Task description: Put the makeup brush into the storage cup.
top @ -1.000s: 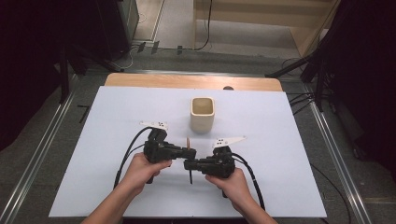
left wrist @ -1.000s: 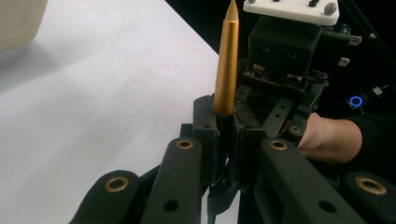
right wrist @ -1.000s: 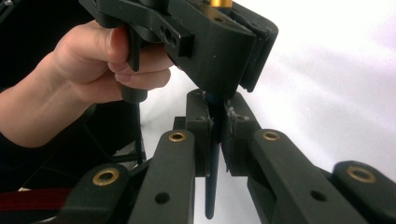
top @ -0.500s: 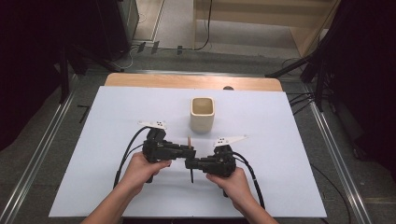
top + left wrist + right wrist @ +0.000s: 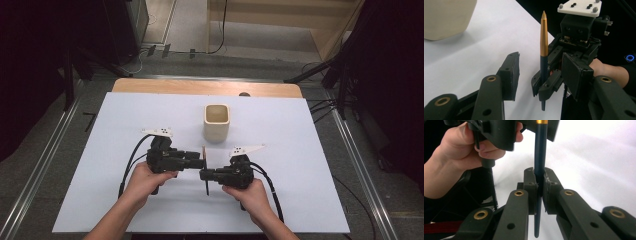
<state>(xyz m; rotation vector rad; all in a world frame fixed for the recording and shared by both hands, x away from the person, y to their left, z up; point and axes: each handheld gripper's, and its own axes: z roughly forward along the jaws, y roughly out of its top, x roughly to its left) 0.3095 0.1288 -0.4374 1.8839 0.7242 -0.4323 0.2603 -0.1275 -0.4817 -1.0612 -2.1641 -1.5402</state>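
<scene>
From the high view, my two hands meet near the middle of the desk (image 5: 300, 150), which is covered by a white sheet. My left gripper (image 5: 199, 161) points toward the right one, and my right gripper (image 5: 204, 175) points back at it, so their tips sit just beside each other. A pen (image 5: 205, 167) stands between them, seen as a thin line with a golden end toward the far side and a dark end toward me. A cream cup (image 5: 217, 122) stands on the desk beyond the grippers, apart from them. From up here the jaws are too small for me to judge their gap.

In the left gripper view, my left gripper (image 5: 541, 75) has just been opening; its jaws stand apart with the pen (image 5: 543, 45) in the gap, and neither pad touches it. The pen is upright, its golden pointed half on top and the dark half below, clamped in the right gripper (image 5: 546, 85) straight ahead. The cup (image 5: 446, 17) sits at the upper left on the white sheet.

In the right gripper view, my right gripper (image 5: 539, 187) is closed tight on the dark barrel of the pen (image 5: 540, 157), which runs up past the jaws and down below them. My left hand (image 5: 461, 157) shows at the upper left, wrapped around the handle of its gripper.
</scene>
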